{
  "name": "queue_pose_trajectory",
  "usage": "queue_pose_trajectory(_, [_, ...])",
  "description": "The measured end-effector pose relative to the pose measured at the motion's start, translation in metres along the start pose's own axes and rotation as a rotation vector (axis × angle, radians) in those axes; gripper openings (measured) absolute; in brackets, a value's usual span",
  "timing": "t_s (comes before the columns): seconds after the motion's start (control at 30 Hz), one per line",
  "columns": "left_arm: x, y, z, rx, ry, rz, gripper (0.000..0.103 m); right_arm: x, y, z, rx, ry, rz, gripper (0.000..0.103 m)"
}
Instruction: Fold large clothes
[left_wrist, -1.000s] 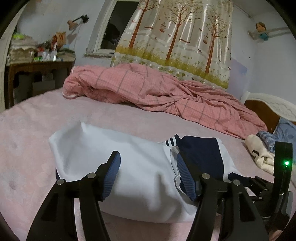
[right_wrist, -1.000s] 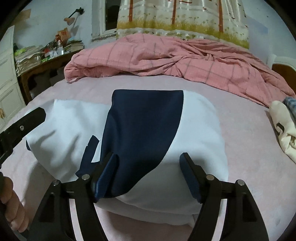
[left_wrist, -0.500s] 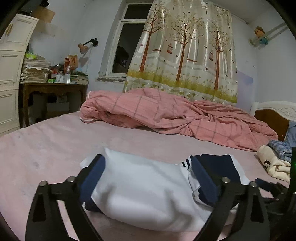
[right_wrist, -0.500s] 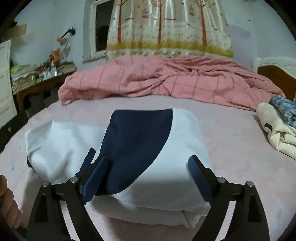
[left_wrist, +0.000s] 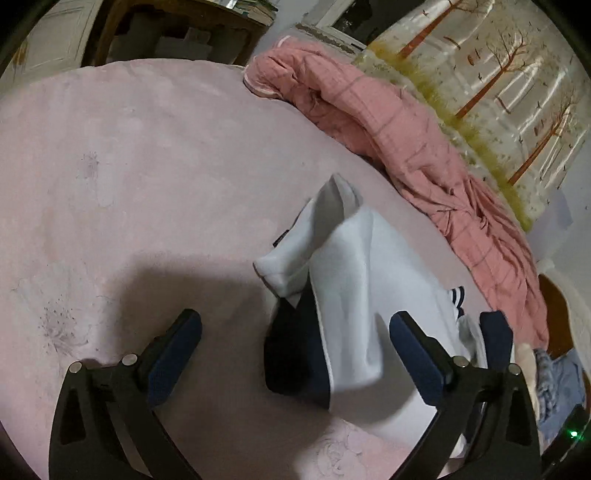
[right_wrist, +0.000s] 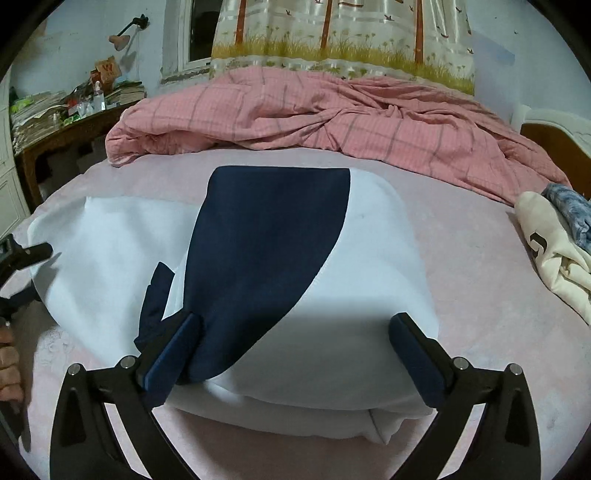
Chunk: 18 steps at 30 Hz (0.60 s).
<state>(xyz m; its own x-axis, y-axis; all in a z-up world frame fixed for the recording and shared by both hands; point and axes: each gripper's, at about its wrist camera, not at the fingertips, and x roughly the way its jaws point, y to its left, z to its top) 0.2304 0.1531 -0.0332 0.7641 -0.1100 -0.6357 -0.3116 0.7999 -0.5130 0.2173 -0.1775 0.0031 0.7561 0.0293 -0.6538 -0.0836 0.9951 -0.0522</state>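
Note:
A folded white and navy garment (right_wrist: 280, 258) lies on the pink bed sheet (right_wrist: 461, 258). My right gripper (right_wrist: 295, 347) is open, its blue-padded fingers straddling the near edge of the bundle. In the left wrist view the same garment (left_wrist: 354, 280) shows its left end, with white layers over a navy layer. My left gripper (left_wrist: 295, 354) is open and empty, tilted, just before that end. The left gripper also shows at the left edge of the right wrist view (right_wrist: 18, 258), beside the garment's left side.
A crumpled pink checked quilt (right_wrist: 332, 122) lies across the far side of the bed. A cream garment (right_wrist: 554, 254) and a blue one (right_wrist: 570, 210) sit at the right. A cluttered wooden desk (right_wrist: 62, 122) stands to the left, a headboard (right_wrist: 554, 136) at the right.
The left gripper has swung left and tilted, now facing the garment's left end. The right gripper moved slightly closer over the near edge. Both stay open.

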Motion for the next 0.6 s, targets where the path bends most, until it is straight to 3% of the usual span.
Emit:
queue_pose_trajectory(0.1, [0.005,-0.010,-0.006,0.063,0.044,-0.013,0.101,0.001,0.000,-0.001,0.002,-0.003,0.002,0.103])
queue_pose_trajectory(0.17, [0.011,-0.016,-0.008,0.101,0.097,-0.054,0.102,0.001,-0.001,-0.003,0.008,-0.010,0.007,0.103])
queue_pose_trajectory(0.27, [0.014,-0.023,-0.013,0.140,0.169,-0.203,0.102,-0.002,-0.005,-0.003,0.028,-0.029,0.018,0.103])
queue_pose_trajectory(0.3, [0.014,-0.026,-0.015,0.157,0.165,-0.179,0.101,-0.003,-0.006,-0.003,0.035,-0.034,0.023,0.103])
queue_pose_trajectory(0.37, [0.017,-0.030,-0.017,0.188,0.157,-0.110,0.088,-0.007,-0.008,-0.002,0.043,-0.049,0.023,0.103])
queue_pose_trajectory(0.43, [0.011,-0.030,-0.018,0.192,0.106,-0.049,0.050,-0.015,-0.008,-0.002,0.048,-0.091,0.024,0.103])
queue_pose_trajectory(0.53, [-0.001,-0.028,-0.017,0.175,0.055,-0.112,0.026,-0.030,-0.002,-0.002,0.036,-0.168,0.052,0.103])
queue_pose_trajectory(0.6, [-0.011,-0.031,-0.019,0.183,0.007,-0.153,0.021,-0.035,0.005,-0.003,0.008,-0.195,0.063,0.103])
